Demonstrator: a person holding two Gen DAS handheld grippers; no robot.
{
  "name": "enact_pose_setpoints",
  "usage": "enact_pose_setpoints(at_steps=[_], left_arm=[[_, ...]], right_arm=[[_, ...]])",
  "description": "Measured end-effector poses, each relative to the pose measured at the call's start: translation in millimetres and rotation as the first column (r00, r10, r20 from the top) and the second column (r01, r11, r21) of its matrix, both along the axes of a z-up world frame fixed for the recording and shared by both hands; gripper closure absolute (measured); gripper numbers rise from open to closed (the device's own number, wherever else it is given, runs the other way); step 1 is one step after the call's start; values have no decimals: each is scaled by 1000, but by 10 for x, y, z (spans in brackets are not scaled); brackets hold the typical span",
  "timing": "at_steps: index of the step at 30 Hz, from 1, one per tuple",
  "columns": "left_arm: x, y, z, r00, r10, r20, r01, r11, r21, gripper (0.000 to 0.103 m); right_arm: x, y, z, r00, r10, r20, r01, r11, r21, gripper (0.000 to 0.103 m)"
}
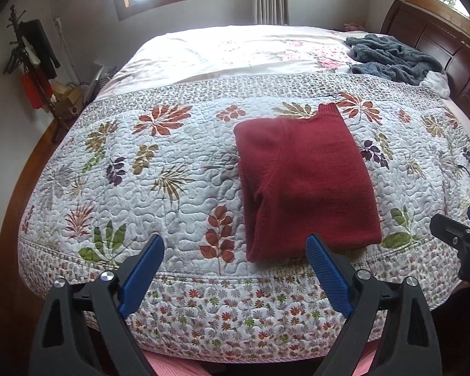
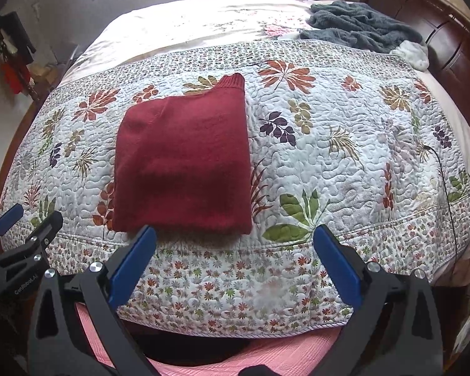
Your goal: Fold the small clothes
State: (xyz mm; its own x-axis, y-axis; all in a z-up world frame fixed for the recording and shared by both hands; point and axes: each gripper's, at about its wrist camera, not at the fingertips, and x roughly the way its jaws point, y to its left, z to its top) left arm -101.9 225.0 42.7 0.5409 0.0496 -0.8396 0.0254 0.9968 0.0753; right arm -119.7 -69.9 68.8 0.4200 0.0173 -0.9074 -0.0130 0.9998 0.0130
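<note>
One dark red knitted sweater [image 1: 304, 181] lies folded into a neat rectangle on the leaf-patterned quilted bedspread [image 1: 159, 169], near the bed's front edge. Two tools hang just short of it: the left tool [image 1: 235, 269] and right tool [image 2: 235, 260] are both released, blue pads spread wide and empty. This fold looks finished; the next move is probably fetching another garment, perhaps the one crumpled grey fleece [image 2: 360, 25] by the wooden headboard [image 2: 438, 25].

right tool [image 2: 235, 250] hangs wide open, empty, at the bed's near edge; folded red sweater [image 2: 185, 159] lies flat on the floral quilt [image 2: 344, 156], grey blanket [image 2: 360, 25] beyond.
</note>
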Motion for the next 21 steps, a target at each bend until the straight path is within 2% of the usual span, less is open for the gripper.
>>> enact_pose_setpoints(at_steps=[21], left_arm=[[225, -57, -201, 998, -2, -57, 3, 1000, 17, 11]], right_arm=[[220, -58, -188, 999, -1, -45, 2, 1000, 22, 4]])
